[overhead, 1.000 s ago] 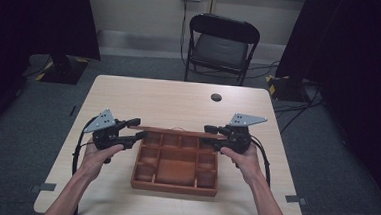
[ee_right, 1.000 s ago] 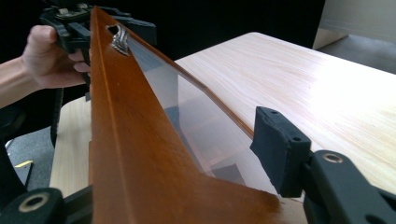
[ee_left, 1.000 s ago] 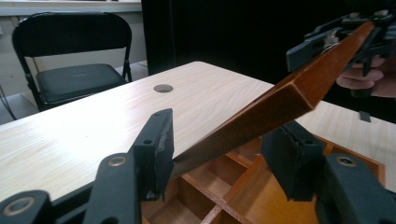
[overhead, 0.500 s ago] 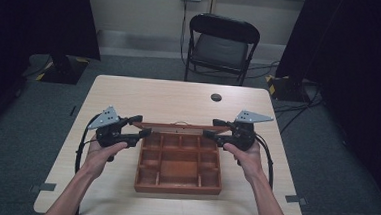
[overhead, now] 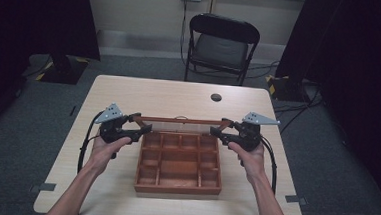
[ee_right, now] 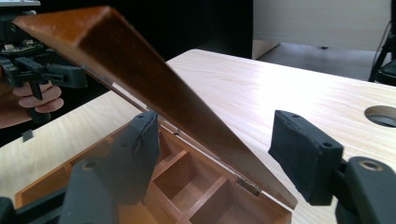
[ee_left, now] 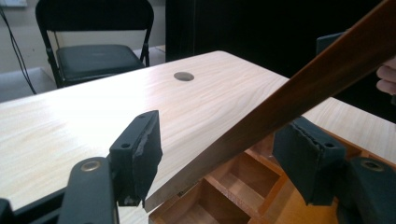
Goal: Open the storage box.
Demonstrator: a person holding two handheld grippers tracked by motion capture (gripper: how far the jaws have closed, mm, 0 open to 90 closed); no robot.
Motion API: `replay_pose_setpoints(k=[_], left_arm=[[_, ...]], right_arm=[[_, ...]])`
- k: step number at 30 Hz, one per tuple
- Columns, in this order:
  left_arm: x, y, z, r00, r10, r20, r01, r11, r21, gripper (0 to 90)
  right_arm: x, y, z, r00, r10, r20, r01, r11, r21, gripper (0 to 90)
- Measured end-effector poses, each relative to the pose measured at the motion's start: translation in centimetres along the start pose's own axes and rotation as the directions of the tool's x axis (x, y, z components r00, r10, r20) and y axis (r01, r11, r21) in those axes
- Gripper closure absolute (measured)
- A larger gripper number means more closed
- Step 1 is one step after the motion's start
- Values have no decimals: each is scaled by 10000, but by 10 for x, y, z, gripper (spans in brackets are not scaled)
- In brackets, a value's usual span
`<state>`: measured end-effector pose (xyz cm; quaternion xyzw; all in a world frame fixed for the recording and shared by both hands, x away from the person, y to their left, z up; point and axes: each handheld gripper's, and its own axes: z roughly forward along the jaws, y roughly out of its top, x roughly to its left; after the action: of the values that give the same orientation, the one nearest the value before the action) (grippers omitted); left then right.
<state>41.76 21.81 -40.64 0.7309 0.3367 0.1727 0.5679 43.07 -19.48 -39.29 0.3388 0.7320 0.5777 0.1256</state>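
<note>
A brown wooden box (overhead: 177, 189) with several compartments sits on the table, its hinged lid (overhead: 180, 120) raised and standing along the far side. My left gripper (overhead: 144, 128) is at the lid's left end and my right gripper (overhead: 216, 131) at its right end. In the left gripper view the lid (ee_left: 289, 98) slants between the pads (ee_left: 140, 144) with gaps on both sides. The right gripper view likewise shows the lid (ee_right: 154, 79) running between spread pads (ee_right: 301, 154) without contact. Both grippers' jaws have just been opening and stand open.
The light wooden table (overhead: 129, 93) has a round cable hole (overhead: 216, 97) near its far edge. A black folding chair (overhead: 220, 44) stands behind it. Dark curtains flank the room, and cables trail from both grippers.
The lid has swung up from lying near the box to standing raised at its far side. Both grippers' jaws have spread apart and let go of the lid's ends.
</note>
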Motion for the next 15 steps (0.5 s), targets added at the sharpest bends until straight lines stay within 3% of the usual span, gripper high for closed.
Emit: replay_pose_setpoints(k=[3,15], left_arm=[[3,-1,3,9998,-188,-64,189,9998,73,330],[9,-4,9,9989,-185,-422,201,9990,392,388]], right_arm=[[1,0,1,9998,-19,198,19,10000,-20,338],[-4,-3,9,9983,229,531,-224,9997,-103,374]])
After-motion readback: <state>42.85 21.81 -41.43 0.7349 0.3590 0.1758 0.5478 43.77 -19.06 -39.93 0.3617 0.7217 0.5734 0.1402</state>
